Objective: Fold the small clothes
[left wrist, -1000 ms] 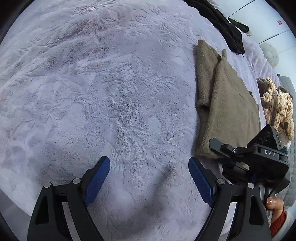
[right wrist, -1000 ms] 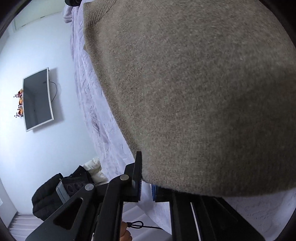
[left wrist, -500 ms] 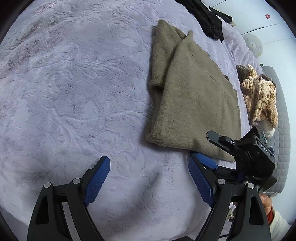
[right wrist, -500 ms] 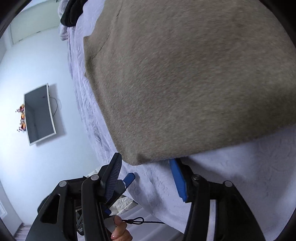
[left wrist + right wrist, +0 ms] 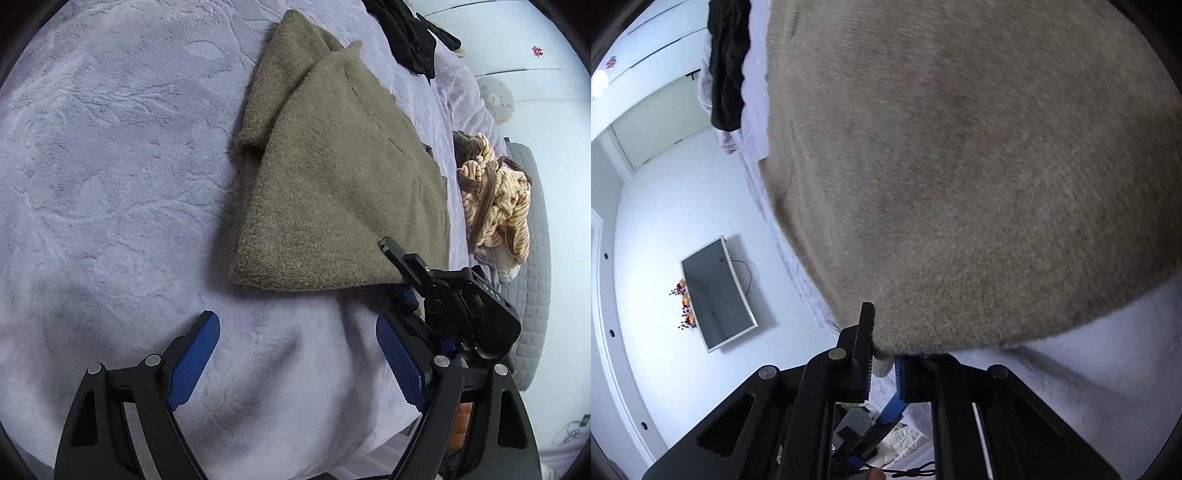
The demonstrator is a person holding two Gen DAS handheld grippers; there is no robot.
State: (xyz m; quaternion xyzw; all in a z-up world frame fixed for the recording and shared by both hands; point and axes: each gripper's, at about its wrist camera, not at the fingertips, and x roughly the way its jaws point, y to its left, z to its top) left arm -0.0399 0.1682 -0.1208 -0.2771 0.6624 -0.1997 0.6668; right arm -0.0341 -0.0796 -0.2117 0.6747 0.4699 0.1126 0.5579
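Folded brown sweater (image 5: pixel 332 177) lying flat on a lilac bedspread (image 5: pixel 110 166), with one sleeve tucked under along its left side. Nearest hem corner at lower right pinched in the right tool (image 5: pixel 884 363). Just closed there: pads pressed together on a small tab of knit sticking out between them, seen close up from the right wrist. Same tool visible from the left wrist too (image 5: pixel 400 275), black body angled in from the lower right, tip at the sweater's hem edge.

Left tool (image 5: pixel 295 354) spread wide, blue pads well apart, nothing between them but bare bedspread. Hovering near the sweater's front hem, apart from it, pointed steeply down at the bed. Soft dent and shadow in the cover just below the hem, between the two pads.

Beyond the sweater, toward the far end of the bed, a black garment (image 5: pixel 406 33) bunched in a heap; also seen from the right wrist (image 5: pixel 729 62), draped at the bed's edge. To the sweater's right, a tan striped garment (image 5: pixel 495 199) crumpled near the bed's side, close to but apart from the sweater. Grey quilted pad (image 5: pixel 532 266) along that side, just beyond the striped heap.

From the right wrist, sweater filling most of the frame, slightly blurred. White wall to the left with a mounted TV (image 5: pixel 718 295), small orange decoration beside it.
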